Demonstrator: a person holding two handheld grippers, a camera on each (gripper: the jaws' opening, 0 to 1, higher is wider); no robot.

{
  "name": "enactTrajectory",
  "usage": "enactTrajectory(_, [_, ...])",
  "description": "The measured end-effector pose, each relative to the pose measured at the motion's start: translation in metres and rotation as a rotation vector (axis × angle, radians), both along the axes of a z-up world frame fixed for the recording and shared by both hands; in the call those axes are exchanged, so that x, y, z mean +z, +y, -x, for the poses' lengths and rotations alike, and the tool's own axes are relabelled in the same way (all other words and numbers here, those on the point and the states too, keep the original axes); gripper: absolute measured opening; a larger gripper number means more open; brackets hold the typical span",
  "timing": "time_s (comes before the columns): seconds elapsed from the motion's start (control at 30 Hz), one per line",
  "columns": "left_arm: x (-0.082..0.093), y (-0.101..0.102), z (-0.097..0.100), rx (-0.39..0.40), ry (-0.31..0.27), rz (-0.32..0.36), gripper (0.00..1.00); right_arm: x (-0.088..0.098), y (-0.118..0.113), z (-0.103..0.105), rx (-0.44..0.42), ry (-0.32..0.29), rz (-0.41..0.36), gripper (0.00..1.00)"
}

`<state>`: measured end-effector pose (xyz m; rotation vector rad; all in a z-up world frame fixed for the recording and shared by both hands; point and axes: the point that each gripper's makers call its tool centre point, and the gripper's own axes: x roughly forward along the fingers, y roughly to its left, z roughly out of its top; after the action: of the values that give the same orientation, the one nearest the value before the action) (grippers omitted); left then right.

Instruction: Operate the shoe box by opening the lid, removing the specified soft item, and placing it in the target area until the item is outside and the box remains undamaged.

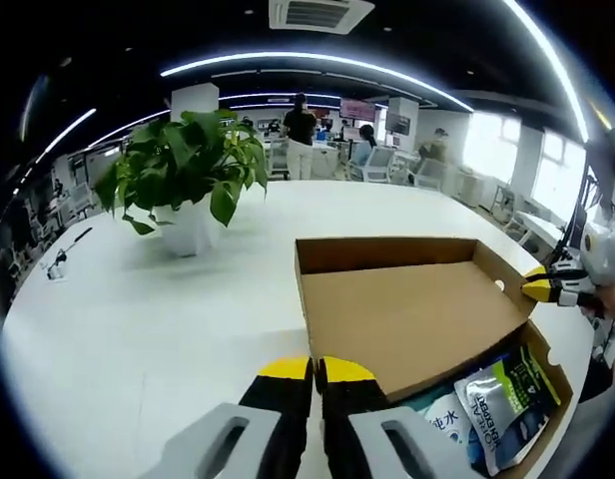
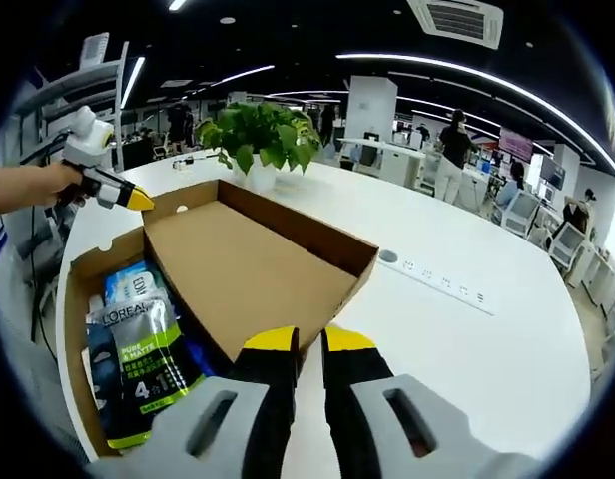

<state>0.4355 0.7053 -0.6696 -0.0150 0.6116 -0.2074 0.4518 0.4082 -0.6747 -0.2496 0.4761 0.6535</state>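
A brown cardboard shoe box (image 1: 559, 371) (image 2: 80, 289) lies on the white table with its lid (image 1: 407, 309) (image 2: 248, 269) lifted and tilted, inside face showing. Soft pouches lie in the box: a green-and-white one (image 1: 509, 397) (image 2: 140, 349) and a blue-and-white one (image 1: 449, 417) (image 2: 128, 281). My right gripper (image 2: 308, 341) (image 1: 536, 282) is shut on the lid's corner. My left gripper (image 1: 315, 369) is shut with nothing in it, just left of the lid's near corner. In the right gripper view a hand holds it (image 2: 138, 200) beside the box's far corner.
A potted green plant (image 1: 188, 170) (image 2: 263, 135) in a white pot stands on the table behind the box. A row of sockets (image 2: 437, 274) is set into the tabletop. A small dark object (image 1: 63, 257) lies far left. People and desks fill the background.
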Motion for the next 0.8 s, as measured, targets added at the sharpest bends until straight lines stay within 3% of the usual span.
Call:
enactTrajectory(0.43, [-0.009,0.0,0.001,-0.023,0.054,-0.033,0.02,-0.014,0.0,-0.006,-0.012,0.08,0.005,0.06])
enactTrajectory(0.8, [-0.014,0.0,-0.003,-0.018,0.067,-0.043,0.03,-0.018,-0.002,-0.006,-0.041,0.107,-0.013,0.05])
